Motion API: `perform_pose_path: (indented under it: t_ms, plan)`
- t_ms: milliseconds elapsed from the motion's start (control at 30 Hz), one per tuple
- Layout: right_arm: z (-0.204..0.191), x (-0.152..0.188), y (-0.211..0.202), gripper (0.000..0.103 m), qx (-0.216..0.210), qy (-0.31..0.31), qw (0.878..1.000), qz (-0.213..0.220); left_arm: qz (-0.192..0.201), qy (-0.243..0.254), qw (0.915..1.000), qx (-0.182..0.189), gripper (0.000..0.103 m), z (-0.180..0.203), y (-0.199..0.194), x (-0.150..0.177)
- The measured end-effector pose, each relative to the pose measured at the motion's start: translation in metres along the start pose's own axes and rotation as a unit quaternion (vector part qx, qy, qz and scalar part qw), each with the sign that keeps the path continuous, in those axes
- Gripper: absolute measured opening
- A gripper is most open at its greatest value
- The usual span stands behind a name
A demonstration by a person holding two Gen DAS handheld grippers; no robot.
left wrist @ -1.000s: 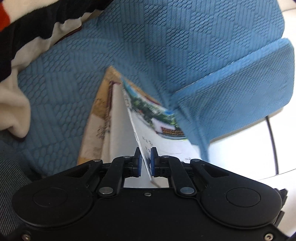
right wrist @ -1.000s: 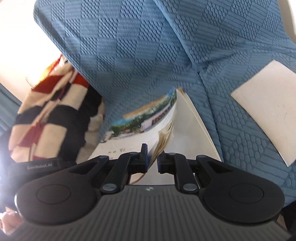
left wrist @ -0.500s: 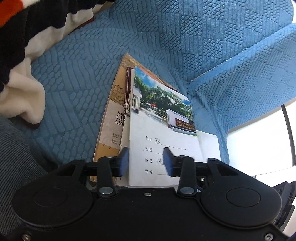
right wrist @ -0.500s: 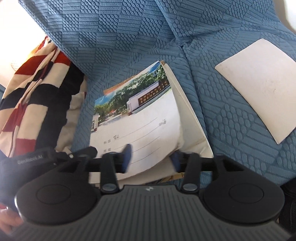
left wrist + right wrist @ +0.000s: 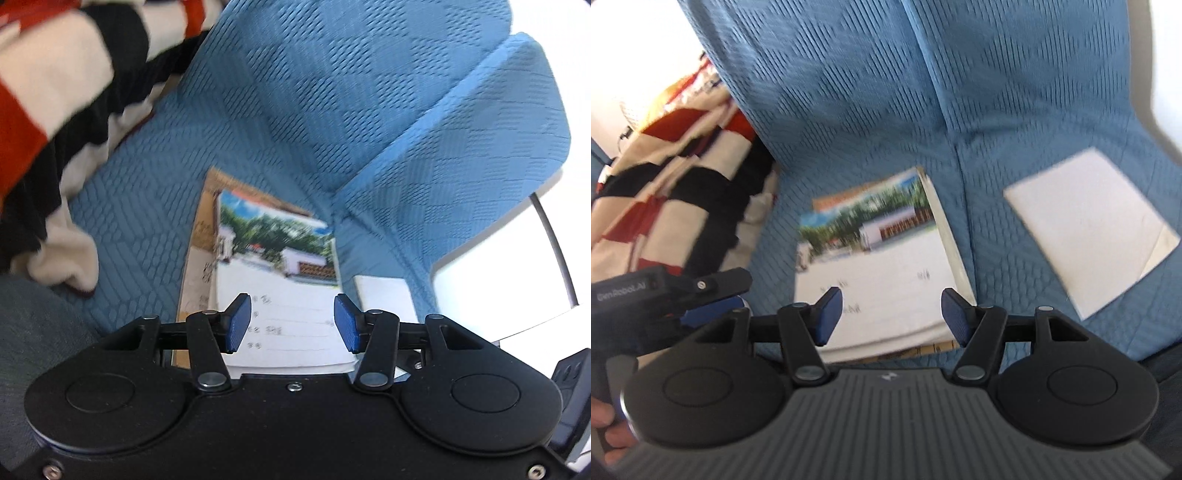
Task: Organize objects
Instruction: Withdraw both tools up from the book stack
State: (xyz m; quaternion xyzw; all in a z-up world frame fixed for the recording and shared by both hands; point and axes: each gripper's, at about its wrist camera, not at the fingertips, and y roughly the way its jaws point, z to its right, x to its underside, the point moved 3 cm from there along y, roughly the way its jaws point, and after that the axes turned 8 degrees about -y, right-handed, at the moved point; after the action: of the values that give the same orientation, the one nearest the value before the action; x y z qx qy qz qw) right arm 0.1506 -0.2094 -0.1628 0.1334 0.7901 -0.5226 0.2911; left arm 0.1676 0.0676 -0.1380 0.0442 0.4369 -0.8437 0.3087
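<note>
A notebook (image 5: 280, 280) with a photo of trees and a building on its cover lies flat on top of a brown book (image 5: 197, 254) on the blue sofa seat. The notebook also shows in the right wrist view (image 5: 875, 266). My left gripper (image 5: 292, 323) is open and empty just above the notebook's near edge. My right gripper (image 5: 892, 319) is open and empty above the same near edge. The left gripper also shows in the right wrist view (image 5: 683, 291), at the left.
A white sheet (image 5: 1089, 229) lies on the seat cushion to the right; a white item (image 5: 384, 299) shows right of the notebook. A red, black and cream blanket (image 5: 672, 192) is bunched at the left. The blue sofa back (image 5: 332, 92) rises behind.
Both grippers let go of the notebook and opened wide. The notebook dropped from upright to flat on the brown book. Both grippers have drawn back a little.
</note>
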Motion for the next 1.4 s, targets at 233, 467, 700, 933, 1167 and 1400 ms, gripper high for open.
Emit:
perform_pose_path:
  t_ms: [233, 467, 700, 933, 1167, 1400]
  plan:
    - [-0.002, -0.026, -0.053, 0.062, 0.009, -0.017, 0.998, 0.054, 0.035, 0.043, 0.9984, 0.007, 0.05, 0.038, -0.034, -0.005]
    - [0.001, -0.035, -0.099, 0.062, 0.025, -0.028, 0.995, 0.095, 0.05, 0.077, 0.9956, 0.022, 0.053, 0.073, -0.057, 0.0]
    - [0.01, -0.021, -0.129, 0.062, 0.045, -0.022, 0.992, 0.112, 0.053, 0.105, 0.9927, 0.029, 0.061, 0.095, -0.063, 0.017]
    - [0.018, 0.001, -0.145, 0.062, 0.067, -0.019, 0.991, 0.116, 0.039, 0.121, 0.9914, 0.034, 0.069, 0.107, -0.057, 0.038]
    - [0.037, 0.02, -0.15, 0.062, 0.094, 0.0, 0.99, 0.11, 0.021, 0.136, 0.9899, 0.032, 0.081, 0.118, -0.043, 0.059]
    - [0.058, 0.037, -0.15, 0.085, 0.116, 0.022, 0.987, 0.109, 0.012, 0.158, 0.9871, 0.021, 0.09, 0.128, -0.032, 0.078]
